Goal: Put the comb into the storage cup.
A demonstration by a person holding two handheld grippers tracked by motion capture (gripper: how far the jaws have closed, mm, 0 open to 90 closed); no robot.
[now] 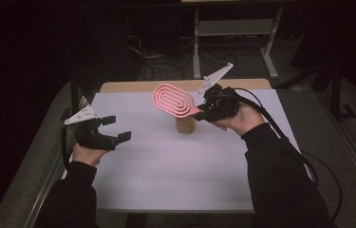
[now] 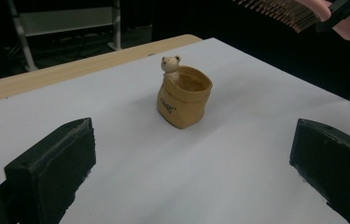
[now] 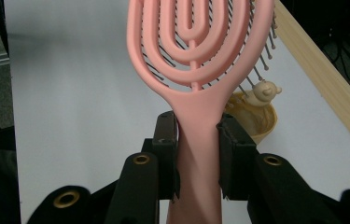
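Between the right gripper's [image 3: 196,140] closed jaws sits the pink hairbrush [image 3: 196,70] handle, lifted above the bear-topped pot [image 2: 183,95] below them, insertion outstanding; left gripper [image 1: 114,130] wide open, empty.

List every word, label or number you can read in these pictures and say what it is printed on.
Dark lettering on the front of the tan bag-shaped cup: too small and blurred to read.
Pink hairbrush: no writing visible.
White table: no writing visible.
Nothing else carries readable text.
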